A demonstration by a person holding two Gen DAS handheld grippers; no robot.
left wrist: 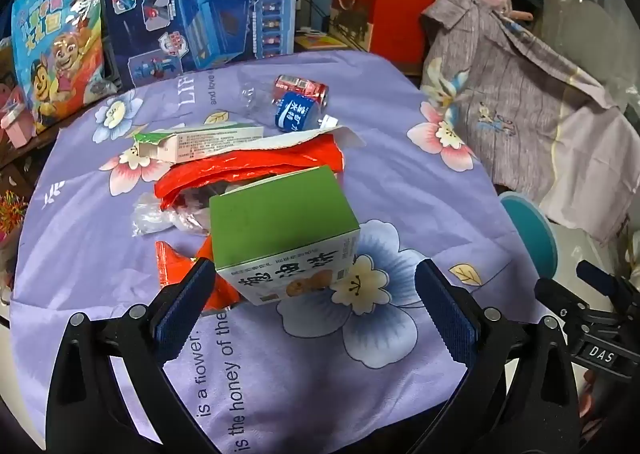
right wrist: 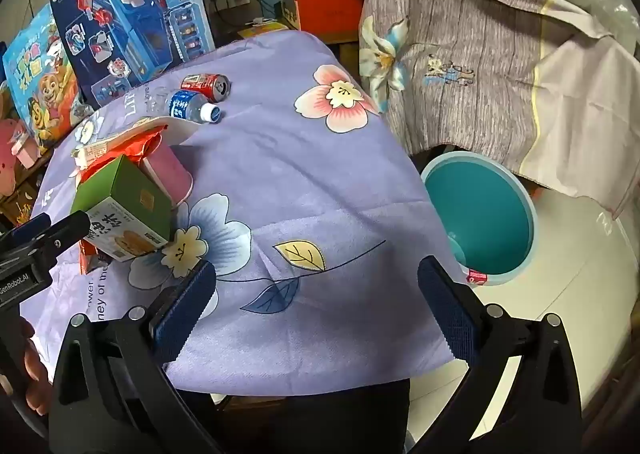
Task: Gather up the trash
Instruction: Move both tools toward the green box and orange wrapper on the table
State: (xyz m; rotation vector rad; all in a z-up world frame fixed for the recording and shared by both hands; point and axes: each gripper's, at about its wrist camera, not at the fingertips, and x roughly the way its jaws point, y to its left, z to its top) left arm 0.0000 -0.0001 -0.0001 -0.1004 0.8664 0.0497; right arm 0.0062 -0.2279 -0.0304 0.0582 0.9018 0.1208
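Left gripper point(left wrist: 316, 286): jaws spread wide, nothing held. Right gripper point(right wrist: 318, 286): jaws spread wide, nothing held.

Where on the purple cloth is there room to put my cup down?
The near right part is bare, between the green box and the table edge by the teal bin. It is crowded on the left, around the red wrapper, bottle and can.

A lilac cloth point(left wrist: 304, 374) with pink, blue and cream flowers covers the worktop. The near box point(left wrist: 280, 221) is green-topped, the wrapper point(left wrist: 248, 167) red, the far can point(right wrist: 206, 85) red, the bin point(right wrist: 486, 209) teal.
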